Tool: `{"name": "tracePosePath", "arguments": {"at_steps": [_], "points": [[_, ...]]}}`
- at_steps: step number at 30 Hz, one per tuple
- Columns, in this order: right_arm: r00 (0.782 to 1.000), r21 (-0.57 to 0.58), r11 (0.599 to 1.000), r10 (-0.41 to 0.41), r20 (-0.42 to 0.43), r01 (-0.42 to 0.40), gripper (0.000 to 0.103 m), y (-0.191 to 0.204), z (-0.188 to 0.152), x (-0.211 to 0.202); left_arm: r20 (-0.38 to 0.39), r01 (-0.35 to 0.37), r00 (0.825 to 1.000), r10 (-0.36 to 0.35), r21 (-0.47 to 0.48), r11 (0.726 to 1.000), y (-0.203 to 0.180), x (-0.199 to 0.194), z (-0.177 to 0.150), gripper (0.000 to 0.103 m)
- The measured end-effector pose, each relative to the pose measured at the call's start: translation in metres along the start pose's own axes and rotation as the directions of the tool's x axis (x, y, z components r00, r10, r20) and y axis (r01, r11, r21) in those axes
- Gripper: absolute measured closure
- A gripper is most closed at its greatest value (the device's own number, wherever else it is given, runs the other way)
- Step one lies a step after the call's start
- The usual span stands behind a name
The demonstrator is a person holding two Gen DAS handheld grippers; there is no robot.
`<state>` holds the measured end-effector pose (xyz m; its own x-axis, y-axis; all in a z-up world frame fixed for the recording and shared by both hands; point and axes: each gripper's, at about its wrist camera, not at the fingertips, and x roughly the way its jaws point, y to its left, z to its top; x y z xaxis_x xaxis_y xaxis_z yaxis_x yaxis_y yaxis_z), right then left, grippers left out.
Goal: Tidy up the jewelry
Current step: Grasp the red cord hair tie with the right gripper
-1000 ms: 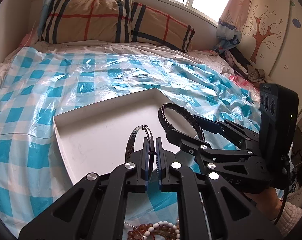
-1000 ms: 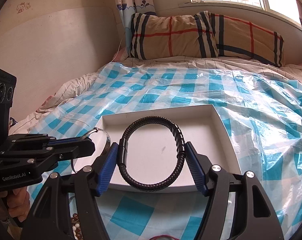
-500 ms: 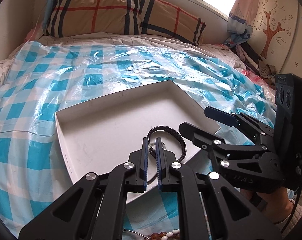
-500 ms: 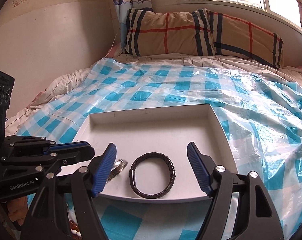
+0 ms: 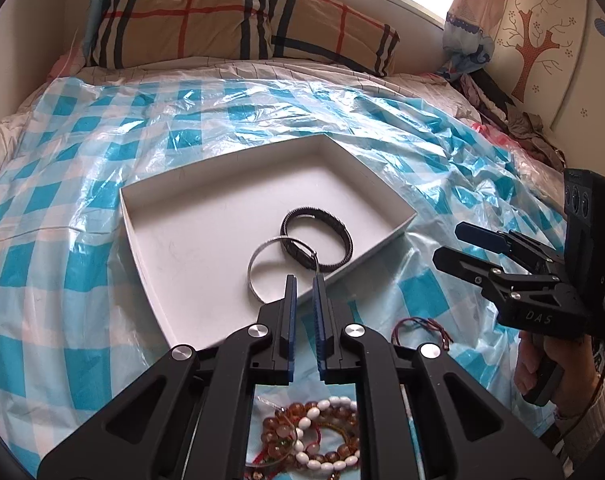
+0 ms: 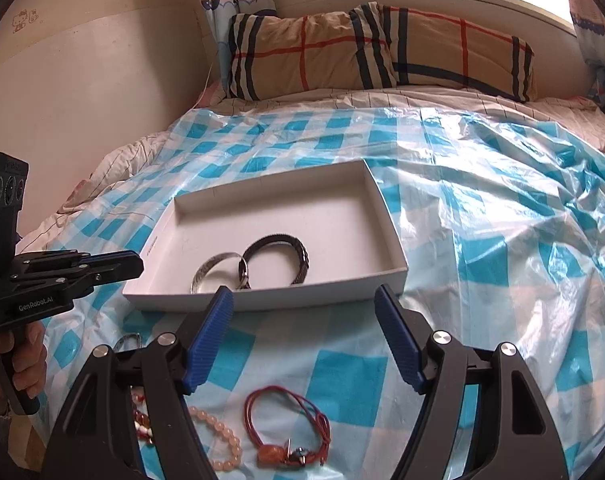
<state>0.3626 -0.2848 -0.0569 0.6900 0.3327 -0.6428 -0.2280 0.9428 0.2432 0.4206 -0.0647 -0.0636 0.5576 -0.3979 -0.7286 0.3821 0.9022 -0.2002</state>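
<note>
A white tray [image 5: 206,248] lies on the blue-checked plastic sheet over the bed. Inside it, near the front wall, a black braided bracelet [image 5: 344,236] lies flat, and a thin silver bangle [image 5: 252,264] overlaps its left end. In the right wrist view the same tray [image 6: 386,216], bracelet [image 6: 300,252] and bangle [image 6: 206,270] show. My left gripper [image 5: 304,280] hovers at the tray's near edge, its pads a narrow slit apart with nothing between them. My right gripper [image 6: 302,296] stands wide open and empty just short of the tray's front wall.
Loose jewelry lies on the sheet in front of the tray: a red cord bracelet [image 6: 286,428], a pink bead bracelet [image 6: 222,440], and a pile of amber and white beads [image 5: 318,432]. A plaid pillow [image 6: 374,48] lies at the head of the bed. A wall stands on the left.
The right gripper opened and dropped the black bracelet into the tray. The left gripper let go of the silver bangle, which now lies beside it. Both grippers drew back toward the tray's near edge.
</note>
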Motion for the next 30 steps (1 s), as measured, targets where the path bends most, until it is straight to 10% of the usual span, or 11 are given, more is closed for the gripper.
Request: {"name": "tracePosePath", "arguments": {"at_steps": [16, 30], "points": [[0.983, -0.009, 1.000, 0.019, -0.181, -0.021, 0.042, 0.000, -0.060, 0.013, -0.116, 0.035, 0.993, -0.037, -0.015, 0.999, 0.013, -0.039, -0.084, 0.083], [0.970, -0.057, 0.998, -0.035, -0.240, 0.022, 0.047, 0.007, -0.069, 0.028, -0.152, -0.153, 0.976, 0.154, 0.016, 0.988, 0.048, 0.001, -0.069, 0.073]]}}
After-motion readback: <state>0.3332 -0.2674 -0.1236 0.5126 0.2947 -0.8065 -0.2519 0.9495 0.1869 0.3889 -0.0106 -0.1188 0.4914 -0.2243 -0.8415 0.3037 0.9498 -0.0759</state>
